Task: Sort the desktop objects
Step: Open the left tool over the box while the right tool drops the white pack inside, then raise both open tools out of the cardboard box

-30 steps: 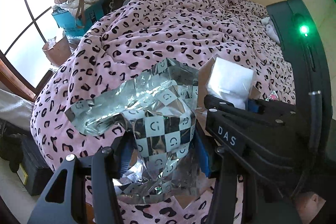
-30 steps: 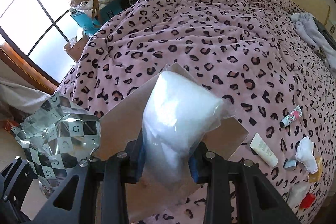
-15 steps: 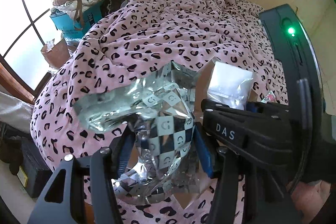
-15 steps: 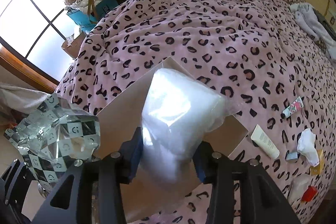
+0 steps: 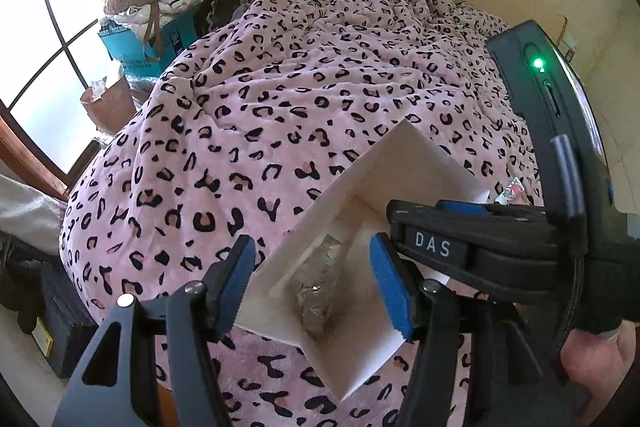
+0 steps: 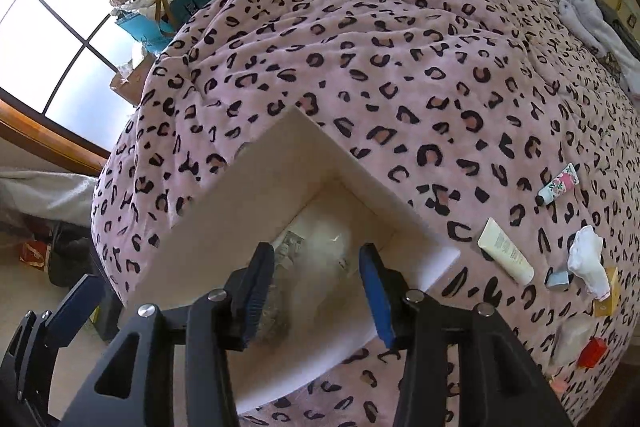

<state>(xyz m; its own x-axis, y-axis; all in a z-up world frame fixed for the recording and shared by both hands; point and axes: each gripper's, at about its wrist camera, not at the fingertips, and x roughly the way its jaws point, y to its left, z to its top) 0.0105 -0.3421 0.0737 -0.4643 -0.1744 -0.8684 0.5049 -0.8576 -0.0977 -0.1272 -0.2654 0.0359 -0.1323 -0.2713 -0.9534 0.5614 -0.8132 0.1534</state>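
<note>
Two things already sit inside the white box [image 6: 280, 163] on the bed [image 6: 400, 47]: a silvery foil packet [image 5: 316, 291] and a soft white bag [image 6: 324, 251], side by side at the bottom, though the blur makes it hard to say whether they overlap. So part of the sorting looks done. Left over, at the right edge of the right wrist view, are a cream tube [image 6: 506, 251], a flowered tube [image 6: 558, 184], a white sock-like bundle [image 6: 588, 261] and a small red item [image 6: 592, 351], all loose on the cover, well apart from the box. The left claw [image 5: 320, 285] hangs above the box, its jaws opening, spread with nothing pinched; the foil packet lies below, between them in the frame. The right claw [image 6: 318, 287] is spread too, empty, the white bag beneath its gap.
</note>
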